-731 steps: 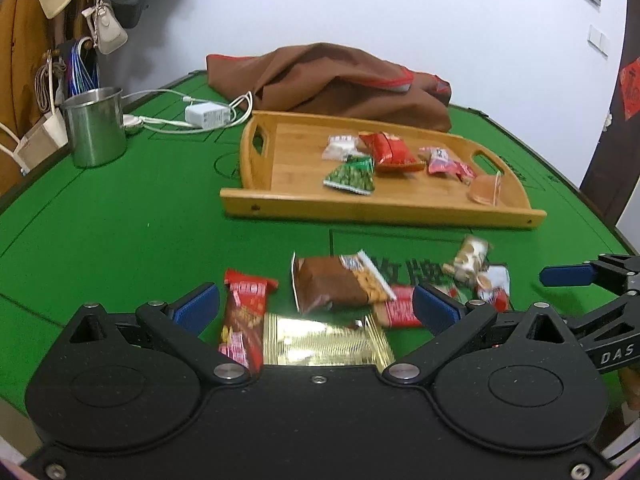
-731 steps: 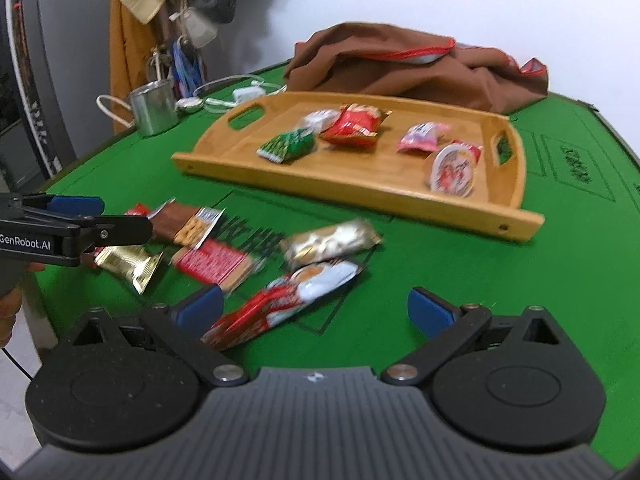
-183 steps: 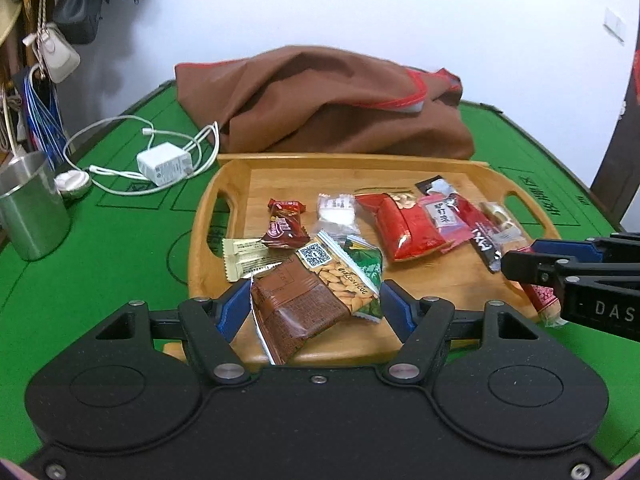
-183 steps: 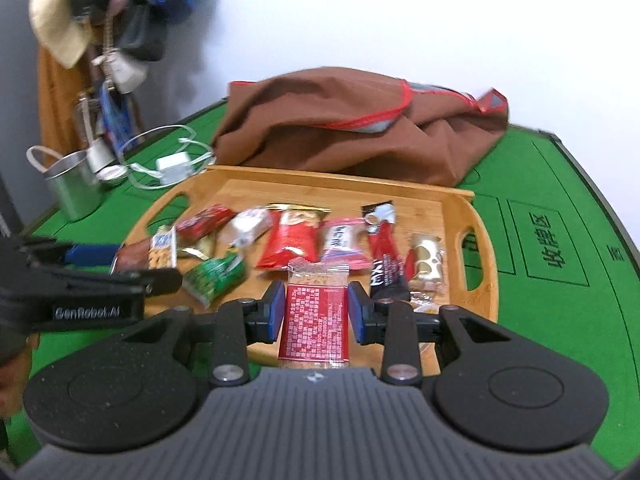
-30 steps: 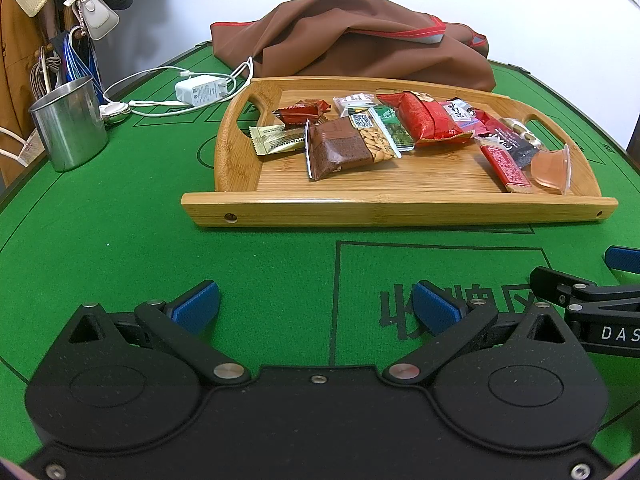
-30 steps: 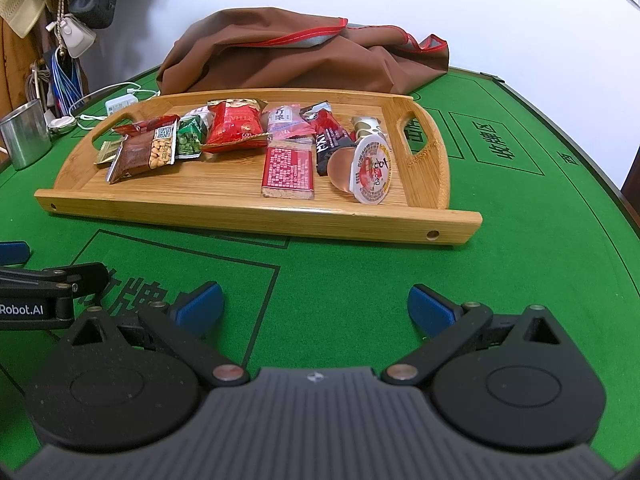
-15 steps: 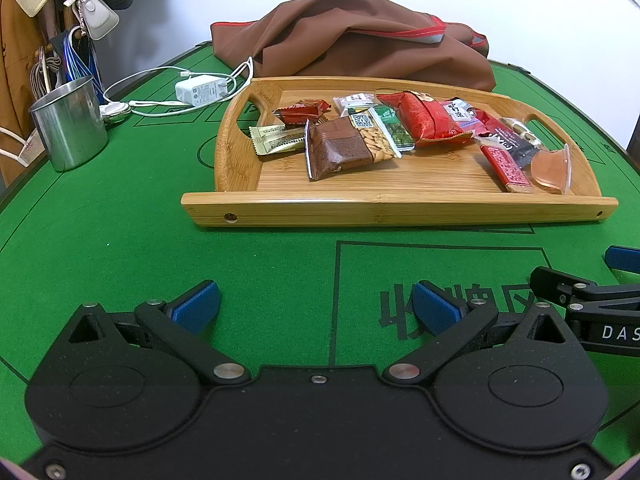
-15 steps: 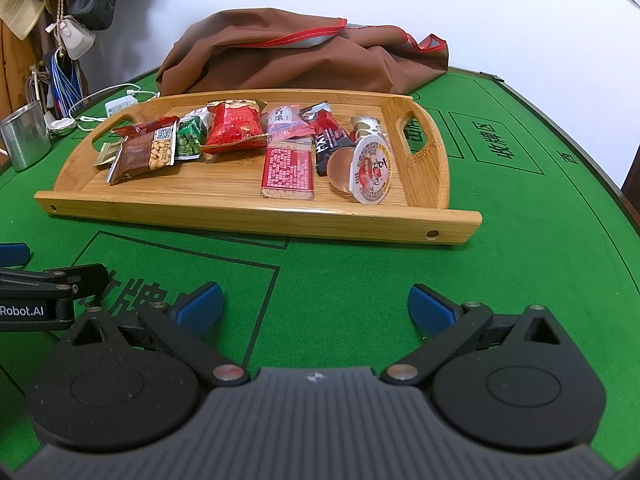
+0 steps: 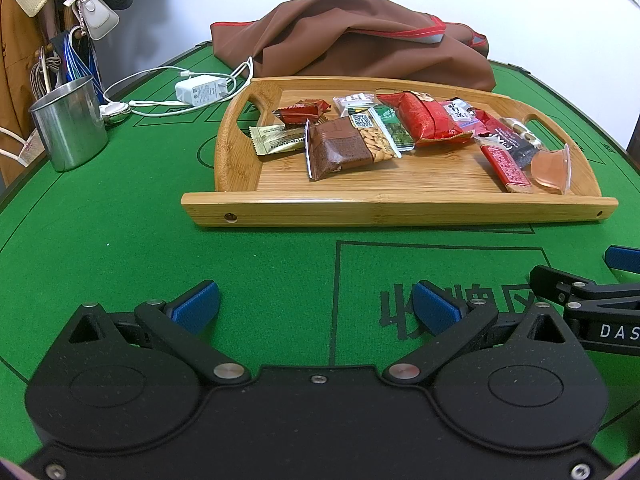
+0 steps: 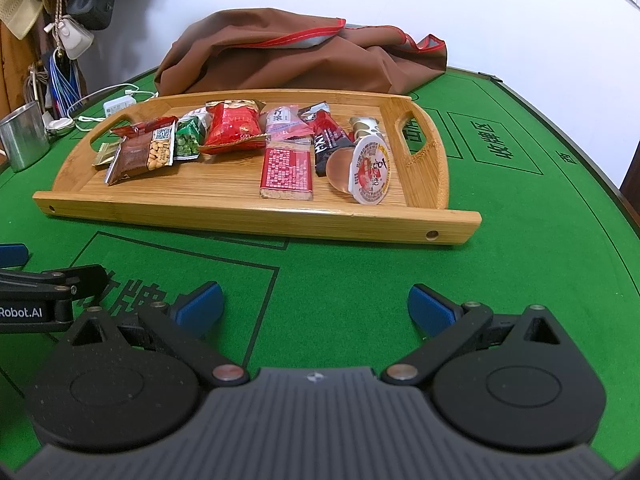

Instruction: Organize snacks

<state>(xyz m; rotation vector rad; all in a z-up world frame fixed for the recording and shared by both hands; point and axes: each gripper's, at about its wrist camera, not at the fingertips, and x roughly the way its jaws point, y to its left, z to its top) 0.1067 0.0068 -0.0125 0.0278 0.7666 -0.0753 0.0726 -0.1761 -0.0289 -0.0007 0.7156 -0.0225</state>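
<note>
A bamboo tray (image 9: 360,208) (image 10: 248,220) lies on the green table and holds several snack packs. Among them are a brown almond bar (image 9: 346,148) (image 10: 140,156), a red chip bag (image 9: 420,120) (image 10: 232,124), a red wafer pack (image 9: 506,166) (image 10: 286,170) and a jelly cup (image 9: 554,168) (image 10: 368,170). My left gripper (image 9: 316,306) hovers open over bare felt in front of the tray, with nothing between its fingers. My right gripper (image 10: 314,306) is open too, empty, also short of the tray.
A brown cloth bag (image 9: 352,48) (image 10: 296,52) lies behind the tray. A steel cup (image 9: 68,124) and a white charger with cable (image 9: 200,90) sit at the left. Bags and a hat hang on the left wall. Green felt lies between tray and grippers.
Over the last second nothing has visibly moved. Compared with 6 seconds ago, both grippers have let go of their snack packs into the tray, opened and drawn back.
</note>
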